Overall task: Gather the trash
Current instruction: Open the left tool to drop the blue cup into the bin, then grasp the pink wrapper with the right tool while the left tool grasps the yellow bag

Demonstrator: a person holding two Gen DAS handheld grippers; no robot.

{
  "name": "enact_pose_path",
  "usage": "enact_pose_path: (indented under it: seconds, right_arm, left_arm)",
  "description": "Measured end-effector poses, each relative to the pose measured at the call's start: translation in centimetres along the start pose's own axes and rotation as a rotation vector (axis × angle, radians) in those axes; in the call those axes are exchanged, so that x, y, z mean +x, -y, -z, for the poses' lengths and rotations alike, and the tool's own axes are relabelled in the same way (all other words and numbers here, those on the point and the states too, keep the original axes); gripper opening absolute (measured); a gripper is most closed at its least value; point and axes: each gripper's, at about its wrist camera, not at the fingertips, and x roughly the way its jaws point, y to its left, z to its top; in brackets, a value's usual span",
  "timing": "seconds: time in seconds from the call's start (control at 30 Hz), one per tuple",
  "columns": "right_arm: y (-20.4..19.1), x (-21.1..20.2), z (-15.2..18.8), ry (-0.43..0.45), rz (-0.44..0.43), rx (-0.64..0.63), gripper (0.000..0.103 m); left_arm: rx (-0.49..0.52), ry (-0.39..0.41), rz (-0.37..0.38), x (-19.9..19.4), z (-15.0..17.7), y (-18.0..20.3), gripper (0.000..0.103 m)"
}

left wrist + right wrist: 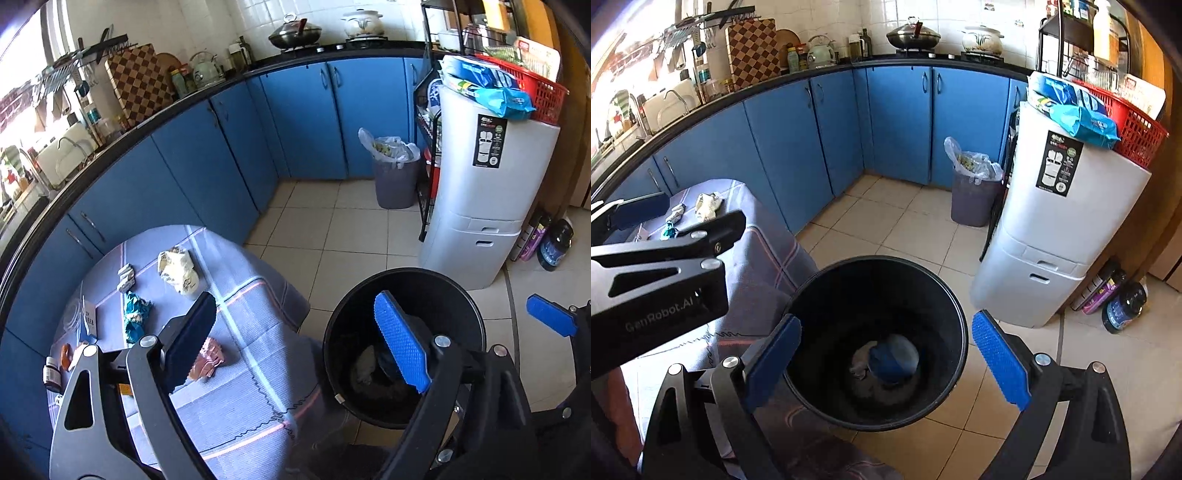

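Note:
My left gripper [295,332] is open with nothing between its blue pads, spanning the edge of the cloth-covered table [251,314] and the black bin [332,332]. On the table lie a cream wrapper [177,271], a small white wrapper [125,277], a teal wrapper [135,314], a pink wrapper [208,360] and an orange scrap [65,354]. My right gripper [888,358] hangs open and empty over the black bin [871,260]. At the bin's bottom rest a blue item [894,358] and a crumpled pale piece [860,365].
A small brown bottle [51,374] stands at the table's near left edge. A grey bin lined with a plastic bag [395,181] sits by the blue cabinets [207,166]. A tall white container [487,206] carries a red basket [532,88]. Bottles [554,247] stand on the tiled floor.

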Motion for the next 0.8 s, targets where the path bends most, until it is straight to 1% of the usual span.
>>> enact_pose_path:
  seconds: [0.07, 0.13, 0.27, 0.37, 0.47, 0.6, 0.8]
  right_arm:
    - [-0.4, -0.2, 0.0, 0.027, -0.024, 0.007, 0.091]
    - [-1.0, -0.3, -0.2, 0.037, -0.023, -0.003, 0.091]
    - [-2.5, 0.1, -0.5, 0.026, -0.039, -0.034, 0.091]
    - [-3.7, 0.5, -0.9, 0.012, -0.071, -0.043, 0.091]
    - [-5.2, 0.9, -1.1, 0.011, -0.079, -0.073, 0.091]
    - [-7.8, 1.1, -1.6, 0.053, -0.09, -0.122, 0.091]
    - [-11.7, 2.5, -2.2, 0.064, -0.148, -0.176, 0.091]
  left_arm:
    - [-0.011, -0.004, -0.004, 0.0, 0.2, -0.5, 0.087]
    - [-0.023, -0.006, -0.008, -0.1, 0.3, -1.1, 0.087]
    - [-0.049, -0.008, -0.02, -0.2, 0.9, -2.8, 0.087]
    - [-0.077, -0.016, -0.037, -0.1, 1.5, -4.5, 0.087]
    - [-0.122, -0.044, -0.054, 0.3, 2.5, -6.9, 0.087]
    - [-0.179, -0.066, -0.09, 0.7, 4.1, -10.0, 0.087]
    - [-0.261, -0.096, -0.145, 1.3, 6.6, -14.7, 0.087]
